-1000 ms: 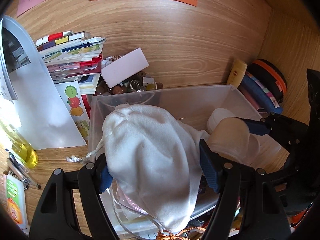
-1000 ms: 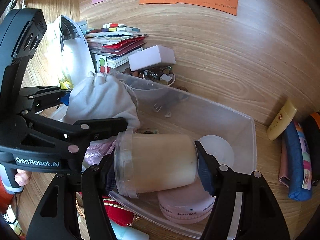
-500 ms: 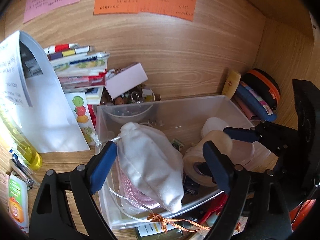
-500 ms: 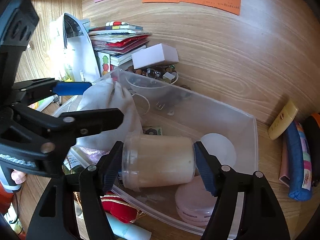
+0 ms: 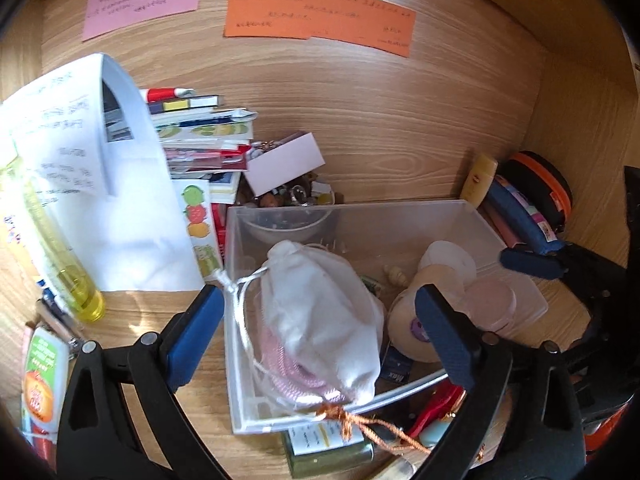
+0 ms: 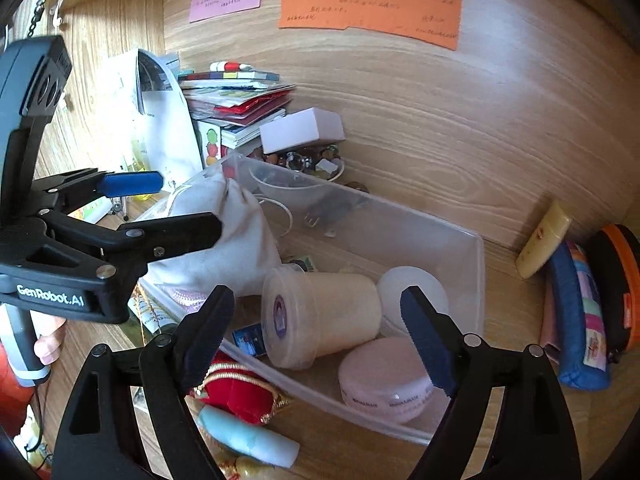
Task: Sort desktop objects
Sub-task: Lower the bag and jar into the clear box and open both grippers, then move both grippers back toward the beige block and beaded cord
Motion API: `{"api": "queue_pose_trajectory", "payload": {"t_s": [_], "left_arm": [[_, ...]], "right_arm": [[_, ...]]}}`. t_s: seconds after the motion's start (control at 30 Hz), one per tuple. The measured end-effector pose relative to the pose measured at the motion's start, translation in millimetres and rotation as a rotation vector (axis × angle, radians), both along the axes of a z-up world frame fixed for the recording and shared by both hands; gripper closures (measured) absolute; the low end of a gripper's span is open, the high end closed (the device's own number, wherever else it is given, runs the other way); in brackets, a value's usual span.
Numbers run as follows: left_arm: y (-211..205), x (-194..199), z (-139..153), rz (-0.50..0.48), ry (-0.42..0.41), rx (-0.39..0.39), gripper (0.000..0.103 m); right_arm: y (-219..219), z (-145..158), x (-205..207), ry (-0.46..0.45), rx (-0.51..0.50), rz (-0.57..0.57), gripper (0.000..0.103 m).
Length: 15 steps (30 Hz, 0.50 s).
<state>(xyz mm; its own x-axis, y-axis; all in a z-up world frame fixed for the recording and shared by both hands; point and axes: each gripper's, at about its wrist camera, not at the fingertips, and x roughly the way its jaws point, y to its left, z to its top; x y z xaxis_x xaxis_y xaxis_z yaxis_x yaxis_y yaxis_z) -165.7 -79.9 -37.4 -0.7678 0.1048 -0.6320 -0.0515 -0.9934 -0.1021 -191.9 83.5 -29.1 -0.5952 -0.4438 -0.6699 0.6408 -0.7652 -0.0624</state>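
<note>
A wood-grain desk sits in a wooden alcove whose back wall carries pink, green and orange paper notes. On it stands a clear rectangular plastic bin holding a white drawstring cloth pouch, a cream cylindrical jar on its side and a pink round lidded tub. The left claw is spread wide, its fingers either side of the pouch, not touching. The right claw gapes around the jar, gripping nothing. Stacked books lie behind the bin.
</note>
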Motion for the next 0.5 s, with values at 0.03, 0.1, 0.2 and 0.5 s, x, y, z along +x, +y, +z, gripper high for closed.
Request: {"api": "queue_pose_trajectory", "payload": {"t_s": [0.03,0.1,0.2,0.5], "left_arm": [[0,3,1,0.004,0.003,-0.005,0.006],[1,10,6,0.011,0.018,-0.019,0.006],[-1,23,13,0.016,0.039,-0.022,0.004],[-5,52,12,0.017,0.020,-0.023,0.002]], "right_arm": [[3,2,2,0.008,0.001,-0.011,0.020],[9,7,6,0.017,-0.005,-0.019,0.019],[22,14,12,0.026,-0.017,-0.036,0.019],[61,15,28,0.009,-0.087,-0.101,0.013]]}}
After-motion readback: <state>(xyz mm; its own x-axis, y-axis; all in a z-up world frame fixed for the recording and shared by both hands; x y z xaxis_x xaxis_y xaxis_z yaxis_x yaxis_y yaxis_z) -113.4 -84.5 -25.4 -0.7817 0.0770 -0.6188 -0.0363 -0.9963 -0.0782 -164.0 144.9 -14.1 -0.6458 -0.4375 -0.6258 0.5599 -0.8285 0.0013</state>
